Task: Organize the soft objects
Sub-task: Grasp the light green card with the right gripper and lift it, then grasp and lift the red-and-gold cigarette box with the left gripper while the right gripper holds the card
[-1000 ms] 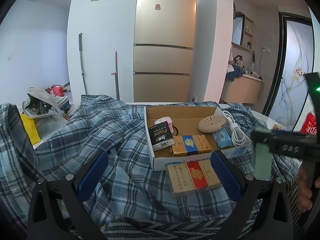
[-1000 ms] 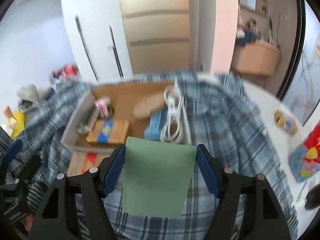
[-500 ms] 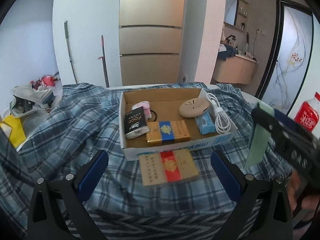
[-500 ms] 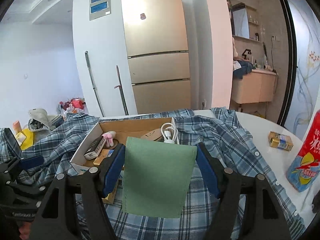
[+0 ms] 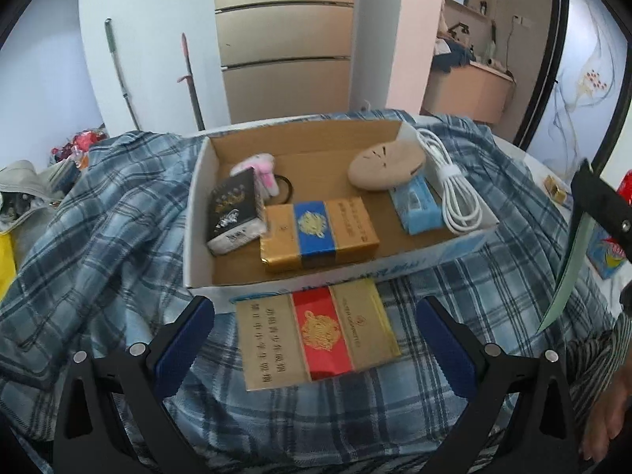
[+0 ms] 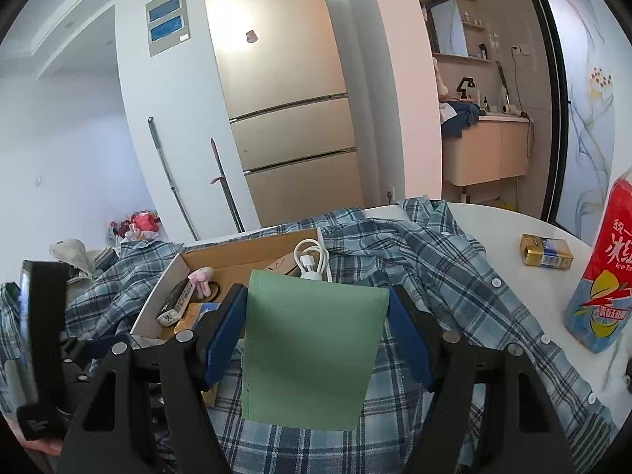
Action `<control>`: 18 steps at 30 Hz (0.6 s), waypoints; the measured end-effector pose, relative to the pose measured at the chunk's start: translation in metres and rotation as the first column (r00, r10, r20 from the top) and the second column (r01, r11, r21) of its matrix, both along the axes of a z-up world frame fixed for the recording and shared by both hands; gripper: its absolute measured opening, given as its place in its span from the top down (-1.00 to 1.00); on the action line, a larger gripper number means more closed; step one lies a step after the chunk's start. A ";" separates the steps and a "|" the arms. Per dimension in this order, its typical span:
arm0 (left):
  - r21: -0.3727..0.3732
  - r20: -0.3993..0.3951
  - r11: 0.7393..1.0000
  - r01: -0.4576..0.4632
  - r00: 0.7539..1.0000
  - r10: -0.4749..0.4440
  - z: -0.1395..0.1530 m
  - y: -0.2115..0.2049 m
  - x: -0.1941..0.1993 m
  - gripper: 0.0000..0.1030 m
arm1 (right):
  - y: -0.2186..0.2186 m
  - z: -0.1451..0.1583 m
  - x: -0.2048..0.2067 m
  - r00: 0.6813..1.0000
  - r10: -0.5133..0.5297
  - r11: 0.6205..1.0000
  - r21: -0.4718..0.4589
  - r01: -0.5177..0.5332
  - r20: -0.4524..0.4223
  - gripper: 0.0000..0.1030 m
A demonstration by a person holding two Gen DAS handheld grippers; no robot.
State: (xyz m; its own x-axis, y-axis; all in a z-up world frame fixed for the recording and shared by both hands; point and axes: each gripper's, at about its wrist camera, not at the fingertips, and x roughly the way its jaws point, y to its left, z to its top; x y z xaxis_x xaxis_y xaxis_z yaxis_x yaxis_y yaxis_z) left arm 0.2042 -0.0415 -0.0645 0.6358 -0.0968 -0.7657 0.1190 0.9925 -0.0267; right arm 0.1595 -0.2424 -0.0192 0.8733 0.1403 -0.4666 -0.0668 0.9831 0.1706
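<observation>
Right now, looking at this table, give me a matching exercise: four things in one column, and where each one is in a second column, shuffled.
Things:
1. green cloth
2. red and gold carton
3. white cable
4. iced tea bottle

Places:
A. standing on the bare white tabletop
B. inside the cardboard box, at its right end
C. between the pads of the right hand-held gripper
D. flat on the plaid shirt, just outside the box

Pairs: 1-C, 2-D, 3-B, 4-A

left gripper (image 5: pixel 314 341) open, right gripper (image 6: pixel 316 339) clamping green pouch (image 6: pixel 312 359)
</observation>
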 end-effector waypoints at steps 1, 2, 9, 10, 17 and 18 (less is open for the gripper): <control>0.007 -0.001 1.000 0.002 1.000 -0.002 -0.001 -0.001 0.000 -1.00 | 0.001 0.000 0.000 1.000 0.002 1.000 -0.005 -0.002 0.001 -0.37; 0.012 -0.009 1.000 0.006 1.000 -0.006 -0.003 -0.002 0.001 -1.00 | 0.002 0.000 0.000 1.000 0.003 1.000 -0.009 -0.003 0.001 -0.37; 0.025 -0.085 1.000 -0.003 0.996 0.005 -0.017 -0.002 0.010 -1.00 | 0.006 0.000 -0.002 1.000 0.009 0.999 -0.031 -0.008 0.009 -0.37; 0.023 -0.088 1.000 -0.003 0.996 0.005 -0.017 -0.001 0.010 -1.00 | 0.007 0.000 -0.002 1.000 0.008 0.999 -0.036 -0.008 0.009 -0.37; 0.032 -0.047 0.999 0.004 0.999 -0.002 -0.012 -0.003 0.001 -0.77 | 0.008 0.000 -0.001 1.000 0.007 0.999 -0.045 -0.007 0.011 -0.37; 0.032 -0.022 0.999 0.003 1.000 -0.002 -0.008 -0.002 -0.003 -0.09 | 0.009 0.000 -0.002 1.000 0.007 0.999 -0.044 -0.006 0.013 -0.37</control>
State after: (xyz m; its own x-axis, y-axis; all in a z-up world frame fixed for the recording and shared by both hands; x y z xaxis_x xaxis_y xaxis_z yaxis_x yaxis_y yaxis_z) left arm 0.2011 -0.0436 -0.0728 0.6182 -0.0736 -0.7825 0.1215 0.9926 0.0026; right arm 0.1576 -0.2338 -0.0194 0.8785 0.1253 -0.4611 -0.0750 0.9892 0.1258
